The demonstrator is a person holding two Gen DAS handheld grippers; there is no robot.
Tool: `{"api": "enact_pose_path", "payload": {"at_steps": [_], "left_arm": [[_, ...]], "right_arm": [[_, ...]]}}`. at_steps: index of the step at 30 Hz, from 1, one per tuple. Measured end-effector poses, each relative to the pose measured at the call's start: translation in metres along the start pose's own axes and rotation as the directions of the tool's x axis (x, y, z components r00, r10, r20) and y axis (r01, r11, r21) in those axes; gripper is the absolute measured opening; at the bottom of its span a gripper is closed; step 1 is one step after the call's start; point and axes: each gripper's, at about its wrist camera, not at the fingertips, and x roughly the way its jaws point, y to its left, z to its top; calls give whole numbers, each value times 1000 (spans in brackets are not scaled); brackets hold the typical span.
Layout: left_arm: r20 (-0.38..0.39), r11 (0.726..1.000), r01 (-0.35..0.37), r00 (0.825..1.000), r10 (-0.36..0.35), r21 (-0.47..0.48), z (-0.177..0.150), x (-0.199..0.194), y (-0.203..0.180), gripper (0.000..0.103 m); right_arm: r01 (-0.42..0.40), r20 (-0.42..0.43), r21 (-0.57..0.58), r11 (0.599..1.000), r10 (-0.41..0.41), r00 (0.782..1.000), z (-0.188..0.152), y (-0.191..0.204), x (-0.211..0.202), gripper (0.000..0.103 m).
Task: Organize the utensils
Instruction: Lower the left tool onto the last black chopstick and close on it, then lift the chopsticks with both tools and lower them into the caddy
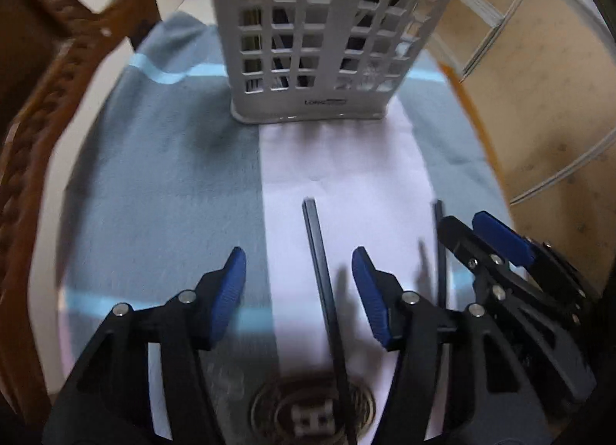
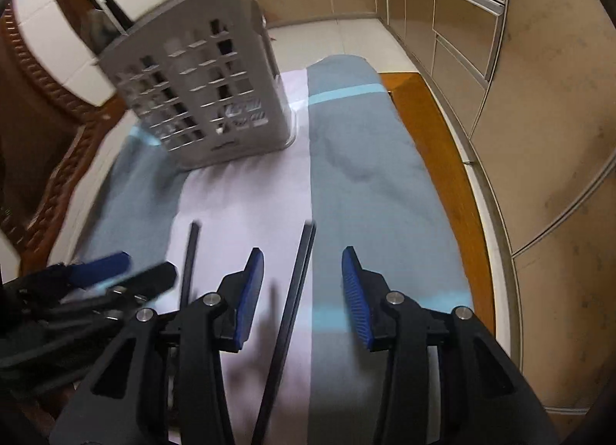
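Both your left gripper (image 1: 298, 283) and right gripper (image 2: 302, 283) stand half open, each straddling a loose chopstick (image 1: 323, 283) unpinched, so lifting before closing leaves both behind.

Dim, motion-blurred, fisheye-warped edges.

Open cloth (image 1: 161, 175) before the utensil caddy (image 1: 327, 40), two black chopsticks (image 1: 319, 264) lying nearer, carved chair (image 1: 50, 98) left of caddy.
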Motion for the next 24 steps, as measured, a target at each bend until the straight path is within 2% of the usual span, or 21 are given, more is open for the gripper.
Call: {"api": "enact_pose_path", "payload": {"at_steps": [1,3,5,6,7,8,9,11,13,16,18,20,21,23,24], "left_arm": [[-29,1000,-7,1000,7,7,5,9,-3,52],[-28,998,-52,998,53,27,10,15,-8,51],[-36,997,-79,996,80,22,15,17,-11,49],[-37,996,-83,996,84,15,16,17,-11,43],[-33,996,-85,996,85,14,17,16,-11,24],[-33,996,-84,996,84,14,19,16,-11,14],[-33,997,-82,996,82,13,19,15,-11,10],[-21,998,-66,998,67,13,18,14,-10,8],[-17,999,-37,999,37,-7,18,13,-3,7],[17,999,10,1000,-9,-32,13,-8,12,7],[70,998,51,996,-48,-36,8,-38,22,7],[156,996,82,985,-75,-34,-3,-80,33,7],[209,995,99,974,-89,-35,-11,-105,39,7],[306,991,129,945,-114,-29,-25,-148,43,7],[359,988,149,925,-129,-28,-33,-171,46,7]], "right_arm": [[10,-14,-6,1000,-11,1000,3,1,6,36],[19,-58,-18,1000,-20,998,7,2,21,30],[49,-51,-60,997,-53,997,9,8,25,28],[60,-52,-75,995,-64,997,9,11,25,27],[61,-55,-86,994,-66,996,11,11,25,23],[61,-57,-97,993,-67,996,11,12,25,19],[61,-59,-109,992,-68,996,11,13,25,10],[56,-59,-126,991,-64,996,11,14,23,10],[13,-42,-102,995,-18,999,11,11,14,9],[-53,36,-87,995,56,998,11,7,-20,8],[-108,108,-105,989,119,987,5,7,-55,8],[-125,175,-137,983,148,973,-3,8,-91,8],[-139,212,-155,978,170,962,-8,9,-113,8],[-174,276,-178,969,219,936,-21,8,-152,8],[-178,297,-188,966,228,927,-24,7,-164,8]]}}
